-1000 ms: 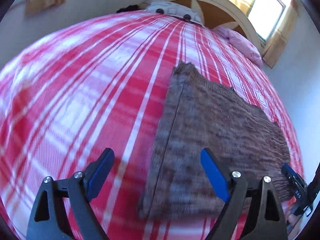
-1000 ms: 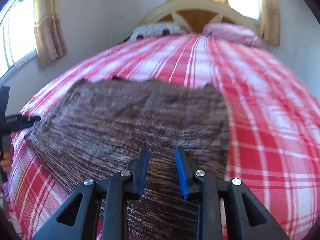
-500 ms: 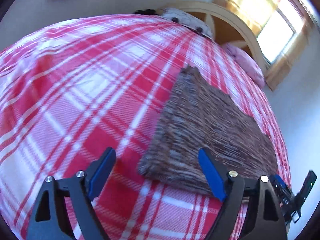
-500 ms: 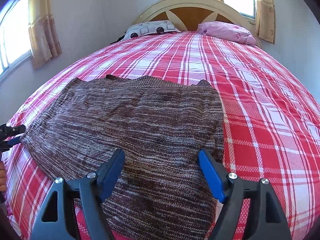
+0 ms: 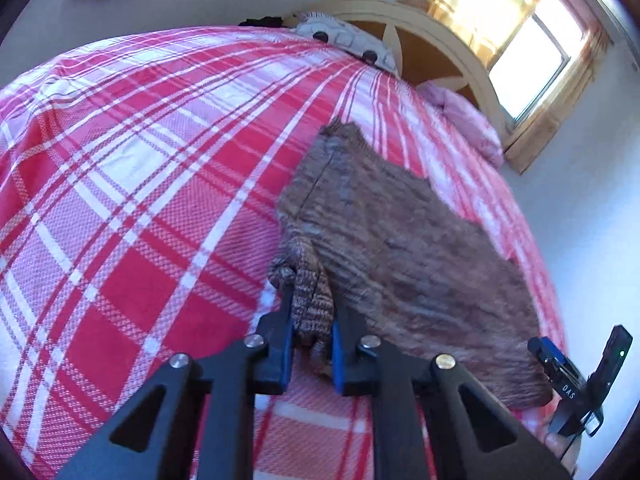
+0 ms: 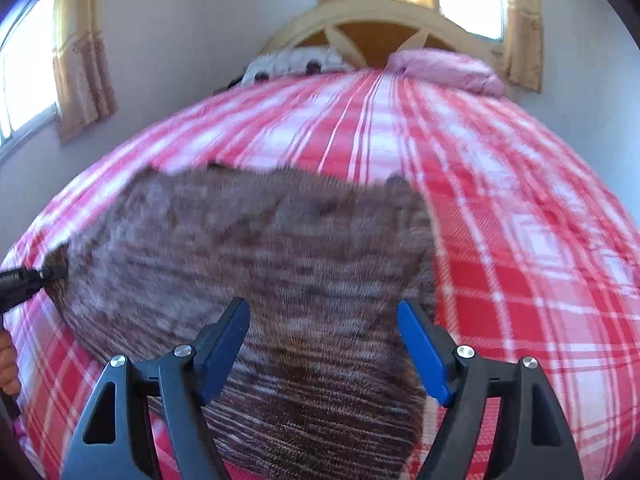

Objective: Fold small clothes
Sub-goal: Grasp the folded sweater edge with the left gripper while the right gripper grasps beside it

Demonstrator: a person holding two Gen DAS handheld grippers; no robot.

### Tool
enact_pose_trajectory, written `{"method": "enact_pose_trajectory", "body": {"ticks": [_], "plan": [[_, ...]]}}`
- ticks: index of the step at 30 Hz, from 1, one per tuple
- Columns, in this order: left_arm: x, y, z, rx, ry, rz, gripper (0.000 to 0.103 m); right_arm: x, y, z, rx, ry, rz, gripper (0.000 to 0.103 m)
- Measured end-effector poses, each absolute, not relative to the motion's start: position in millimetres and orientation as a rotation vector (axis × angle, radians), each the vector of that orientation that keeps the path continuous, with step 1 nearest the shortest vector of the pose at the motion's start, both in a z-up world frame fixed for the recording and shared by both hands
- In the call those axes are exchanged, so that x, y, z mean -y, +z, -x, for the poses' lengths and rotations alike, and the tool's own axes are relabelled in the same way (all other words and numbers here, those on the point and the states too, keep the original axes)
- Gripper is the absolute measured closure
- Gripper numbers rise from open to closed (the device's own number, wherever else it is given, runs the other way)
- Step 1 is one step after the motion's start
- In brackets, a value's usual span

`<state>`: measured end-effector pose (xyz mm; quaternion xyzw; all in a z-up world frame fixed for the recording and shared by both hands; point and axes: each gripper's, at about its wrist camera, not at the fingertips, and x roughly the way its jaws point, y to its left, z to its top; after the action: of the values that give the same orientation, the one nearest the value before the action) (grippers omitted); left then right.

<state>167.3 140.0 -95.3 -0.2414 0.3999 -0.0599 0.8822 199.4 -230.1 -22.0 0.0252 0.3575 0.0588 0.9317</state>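
Bed with red-white plaid cover (image 6: 500,240); arched wooden headboard (image 6: 376,36) at 12 o'clock, pillows against it. Sunlit curtained windows (image 5: 528,44) at 1 and 9 o'clock. Walls pale.

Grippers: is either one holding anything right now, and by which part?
The left gripper pinches the brown knit by its near-left corner. The right gripper hangs open over it, holding nothing.

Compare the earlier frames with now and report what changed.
The left hand-held gripper has just closed on the near corner of the brown knit garment, bunching it between its fingers. The right hand-held gripper opened, releasing the garment, and now hangs over it. The garment otherwise lies flat on the plaid bedspread.
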Motion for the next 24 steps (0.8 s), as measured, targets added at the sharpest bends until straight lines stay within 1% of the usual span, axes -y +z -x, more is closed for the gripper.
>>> {"method": "enact_pose_trajectory", "body": {"ticks": [3, 6, 8, 11, 16, 20, 24], "plan": [[-136.7, -84.3, -158.5, -0.774, -0.151, 0.501, 0.088, 215.4, -0.6, -212.8, -0.743, 0.243, -0.161, 0.026], [-130.0, -70.7, -148.1, -0.686, -0.196, 0.512, 0.089, 185.8, 10.7, -241.2, -0.793, 0.390, -0.227, 0.026], [-120.8, -63.4, -144.0, -0.637, -0.212, 0.472, 0.089, 158.2, 13.9, -269.3, -0.844, 0.482, -0.262, 0.026], [-108.3, -60.0, -145.0, -0.611, -0.245, 0.457, 0.089, 118.8, 6.5, -309.8, -0.934, 0.575, -0.307, 0.026], [-93.3, -58.0, -143.1, -0.582, -0.278, 0.421, 0.090, 60.1, -22.4, -370.1, -1.097, 0.632, -0.329, 0.026], [-84.3, -59.6, -141.6, -0.565, -0.287, 0.396, 0.090, 19.1, -28.1, -397.8, -1.147, 0.651, -0.239, 0.026], [-78.8, -61.1, -139.9, -0.555, -0.290, 0.380, 0.090, -26.0, -45.7, -417.4, -1.220, 0.612, -0.028, 0.025]]}}
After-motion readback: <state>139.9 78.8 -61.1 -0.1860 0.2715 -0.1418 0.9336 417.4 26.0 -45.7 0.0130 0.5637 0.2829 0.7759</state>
